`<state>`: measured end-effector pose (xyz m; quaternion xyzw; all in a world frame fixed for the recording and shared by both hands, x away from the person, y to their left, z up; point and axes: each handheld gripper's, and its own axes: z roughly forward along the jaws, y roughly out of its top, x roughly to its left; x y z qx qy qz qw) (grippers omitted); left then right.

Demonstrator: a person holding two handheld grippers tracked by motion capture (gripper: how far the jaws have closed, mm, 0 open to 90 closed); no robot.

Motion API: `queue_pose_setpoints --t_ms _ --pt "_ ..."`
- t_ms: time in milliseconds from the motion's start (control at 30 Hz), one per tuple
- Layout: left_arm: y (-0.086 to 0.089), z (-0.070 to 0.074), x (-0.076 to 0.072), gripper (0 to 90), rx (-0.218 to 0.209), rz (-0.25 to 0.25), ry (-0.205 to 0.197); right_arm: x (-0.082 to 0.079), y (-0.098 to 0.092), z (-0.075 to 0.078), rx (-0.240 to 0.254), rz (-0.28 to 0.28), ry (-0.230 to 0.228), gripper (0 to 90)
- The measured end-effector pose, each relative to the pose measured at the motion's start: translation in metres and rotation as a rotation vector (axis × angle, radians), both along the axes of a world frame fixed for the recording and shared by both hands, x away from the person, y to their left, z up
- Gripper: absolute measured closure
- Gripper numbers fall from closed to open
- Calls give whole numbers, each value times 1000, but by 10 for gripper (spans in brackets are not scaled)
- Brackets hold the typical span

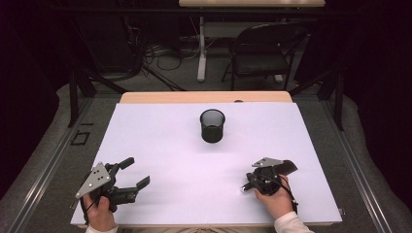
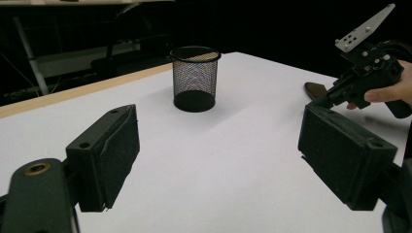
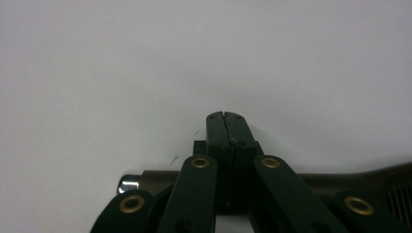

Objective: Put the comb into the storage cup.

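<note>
High view: right gripper jaws pressed together on a dark brown handled tool, nearer than black mesh cup; left gripper jaws spread, empty.

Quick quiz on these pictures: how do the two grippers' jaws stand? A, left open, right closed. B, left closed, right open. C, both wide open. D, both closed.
A: in its own view the left gripper has its jaws spread wide apart over the table, while the right gripper has its jaws pressed together at the tips.
</note>
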<state>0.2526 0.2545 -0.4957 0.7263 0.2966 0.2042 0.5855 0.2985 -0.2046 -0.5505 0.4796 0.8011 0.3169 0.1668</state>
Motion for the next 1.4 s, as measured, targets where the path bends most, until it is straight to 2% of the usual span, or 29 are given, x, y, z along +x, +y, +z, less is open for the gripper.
queue_pose_setpoints --t_ms 333,700,1100,1400 --pt "-1 -1 0 154 -2 -2 -1 -13 -7 -1 -5 5 12 900" --pt "-1 -1 0 154 4 -1 0 -26 -25 0 16 -28 19 900" --pt "-2 -1 0 154 5 -3 4 -32 -41 0 33 -61 23 900" --pt "-2 -1 0 154 6 -4 5 -32 -44 1 39 -68 17 900"
